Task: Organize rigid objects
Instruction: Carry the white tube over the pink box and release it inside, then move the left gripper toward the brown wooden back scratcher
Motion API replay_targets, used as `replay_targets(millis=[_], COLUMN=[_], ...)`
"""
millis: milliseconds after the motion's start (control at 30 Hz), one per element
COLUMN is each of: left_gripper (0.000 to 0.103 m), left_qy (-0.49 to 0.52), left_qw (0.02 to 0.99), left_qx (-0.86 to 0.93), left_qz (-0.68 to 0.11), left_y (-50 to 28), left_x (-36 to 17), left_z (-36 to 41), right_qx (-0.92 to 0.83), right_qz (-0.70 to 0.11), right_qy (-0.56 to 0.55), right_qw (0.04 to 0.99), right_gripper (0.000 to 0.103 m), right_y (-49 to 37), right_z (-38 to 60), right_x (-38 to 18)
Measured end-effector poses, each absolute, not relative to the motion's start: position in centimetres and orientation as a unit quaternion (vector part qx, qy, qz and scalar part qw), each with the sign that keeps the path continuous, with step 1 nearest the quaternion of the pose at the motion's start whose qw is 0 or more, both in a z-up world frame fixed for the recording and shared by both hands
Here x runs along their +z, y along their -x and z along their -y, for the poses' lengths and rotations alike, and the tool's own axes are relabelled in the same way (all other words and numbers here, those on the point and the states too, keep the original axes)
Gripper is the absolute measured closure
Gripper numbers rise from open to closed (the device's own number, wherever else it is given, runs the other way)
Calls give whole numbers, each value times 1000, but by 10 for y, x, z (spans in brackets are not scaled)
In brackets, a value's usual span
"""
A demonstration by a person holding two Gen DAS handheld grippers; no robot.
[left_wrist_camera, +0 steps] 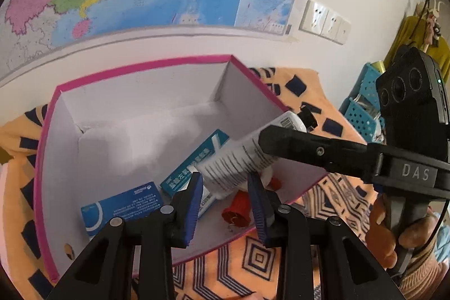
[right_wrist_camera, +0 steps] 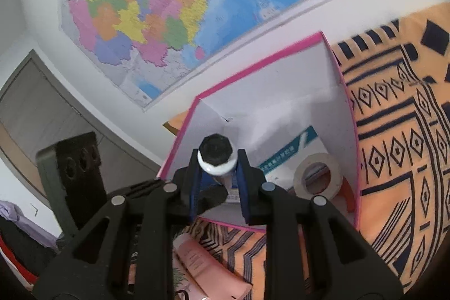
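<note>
The white tube point(left_wrist_camera: 236, 162) covers part of the teal carton point(left_wrist_camera: 194, 159) and most of a red object point(left_wrist_camera: 234, 208), perhaps a plug. In the right wrist view the wall map point(right_wrist_camera: 157, 18) is blurred, its print unreadable, and the pink tube point(right_wrist_camera: 208, 269) is partly hidden behind the right gripper point(right_wrist_camera: 218, 187)

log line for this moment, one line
right gripper: shut on tube | left gripper: shut at tube's end | over box | tape inside
</note>
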State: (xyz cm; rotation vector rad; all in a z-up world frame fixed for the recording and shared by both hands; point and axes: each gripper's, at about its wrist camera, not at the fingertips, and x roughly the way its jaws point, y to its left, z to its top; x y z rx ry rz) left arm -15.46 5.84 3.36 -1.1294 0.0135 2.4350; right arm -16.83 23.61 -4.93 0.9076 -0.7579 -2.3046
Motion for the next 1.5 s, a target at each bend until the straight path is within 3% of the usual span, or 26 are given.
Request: replay_targets(millis=[167, 233, 300, 333, 1100, 1500], left_gripper=[70, 70, 70, 70, 59, 57], left_qy=[418, 416, 410, 408, 359, 417], left_qw=[216, 215, 216, 217, 254, 291], left_qx=[882, 884, 886, 887, 898, 861], left_qz=[-4, -5, -8, -9, 2, 8], left_y=[158, 156, 151, 150, 83, 31], left_x=[23, 22, 24, 24, 38, -8], left_z=[-54, -52, -51, -50, -32, -40], right_qx=[-877, -892, -914, -918, -914, -882], right_qz=[208, 163, 120, 112, 116, 102], right_qy=[-371, -372, -355, -351, -325, -405], right_qw=[222, 199, 156, 146, 212, 216], right_gripper=[69, 62, 45, 44, 44, 44], right_y=[171, 168, 161, 159, 99, 70], right_z=[-227, -217, -211, -212, -235, -248], right_x=[-56, -53, -48, -48, -35, -93])
